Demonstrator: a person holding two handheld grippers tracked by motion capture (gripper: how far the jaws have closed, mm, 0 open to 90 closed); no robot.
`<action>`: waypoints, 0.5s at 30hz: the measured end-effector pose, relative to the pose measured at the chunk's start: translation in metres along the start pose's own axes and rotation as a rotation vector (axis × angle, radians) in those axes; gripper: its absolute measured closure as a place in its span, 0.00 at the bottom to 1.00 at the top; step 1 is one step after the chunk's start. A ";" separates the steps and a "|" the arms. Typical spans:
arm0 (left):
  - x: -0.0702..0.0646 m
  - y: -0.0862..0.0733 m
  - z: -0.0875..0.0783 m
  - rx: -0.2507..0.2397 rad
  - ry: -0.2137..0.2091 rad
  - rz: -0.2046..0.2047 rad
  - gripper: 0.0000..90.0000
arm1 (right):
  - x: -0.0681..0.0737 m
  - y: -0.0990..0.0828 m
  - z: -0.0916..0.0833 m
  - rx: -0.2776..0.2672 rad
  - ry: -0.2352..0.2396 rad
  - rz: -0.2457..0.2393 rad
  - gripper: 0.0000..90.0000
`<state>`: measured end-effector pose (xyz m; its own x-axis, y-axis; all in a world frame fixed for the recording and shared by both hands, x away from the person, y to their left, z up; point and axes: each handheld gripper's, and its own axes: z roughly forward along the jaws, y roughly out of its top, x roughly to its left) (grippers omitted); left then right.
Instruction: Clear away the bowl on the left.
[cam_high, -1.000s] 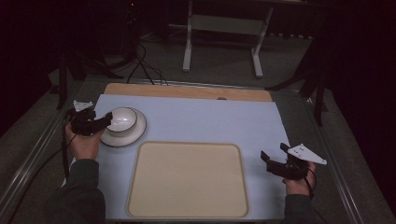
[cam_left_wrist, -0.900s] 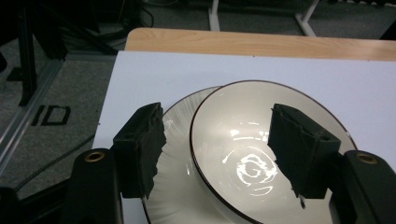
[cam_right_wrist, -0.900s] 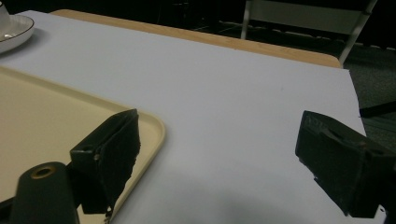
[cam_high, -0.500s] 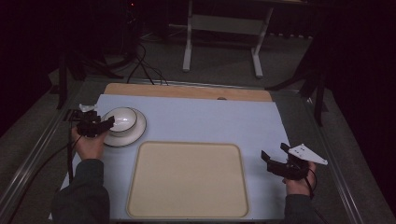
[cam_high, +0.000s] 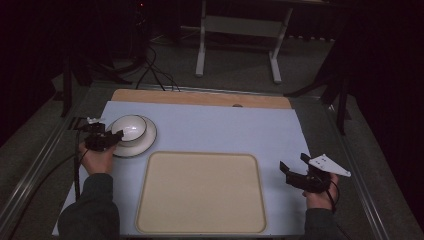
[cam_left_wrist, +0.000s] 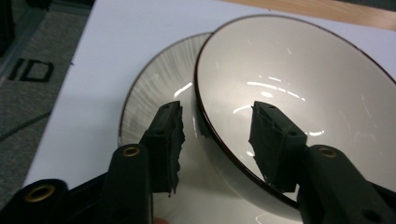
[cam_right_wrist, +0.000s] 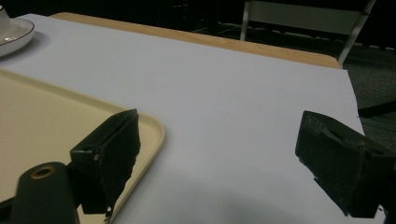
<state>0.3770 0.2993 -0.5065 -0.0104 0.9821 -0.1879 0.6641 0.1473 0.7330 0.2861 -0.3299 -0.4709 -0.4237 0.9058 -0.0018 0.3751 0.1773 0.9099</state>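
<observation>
A white bowl (cam_high: 129, 128) (cam_left_wrist: 303, 84) with a dark rim stands on a white plate (cam_high: 145, 145) (cam_left_wrist: 159, 84) at the left of the table. My left gripper (cam_high: 114, 138) (cam_left_wrist: 217, 109) straddles the bowl's near rim, one jaw outside over the plate and the other inside the bowl. Its jaws have just been closing, and a small gap still shows between the pads and the rim. My right gripper (cam_high: 294, 171) (cam_right_wrist: 219, 126) hovers open over the mat, just right of the tray, with nothing between its jaws.
A large beige tray (cam_high: 200, 192) (cam_right_wrist: 42, 112) lies at the front middle of the pale blue mat (cam_high: 225, 125). A wooden strip (cam_high: 200, 97) runs along the back edge. Metal rails border the table, and stand legs (cam_high: 237, 45) rise beyond it.
The left gripper has sunk onto the bowl's rim and its jaws have narrowed around it. The right hand has kept still.
</observation>
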 end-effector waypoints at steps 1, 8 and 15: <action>-0.001 0.000 0.000 0.001 0.001 0.002 0.62 | 0.000 0.000 0.000 0.001 0.000 0.000 0.15; 0.000 -0.001 0.004 0.032 -0.020 -0.020 0.62 | 0.000 0.000 0.000 -0.001 0.000 0.001 0.15; 0.000 -0.002 0.009 0.071 -0.025 -0.061 0.66 | 0.000 0.000 0.000 -0.002 0.000 0.004 0.15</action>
<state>0.3822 0.2981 -0.5140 -0.0348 0.9682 -0.2476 0.7140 0.1975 0.6718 0.2860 -0.3302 -0.4704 -0.4224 0.9064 0.0021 0.3750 0.1726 0.9108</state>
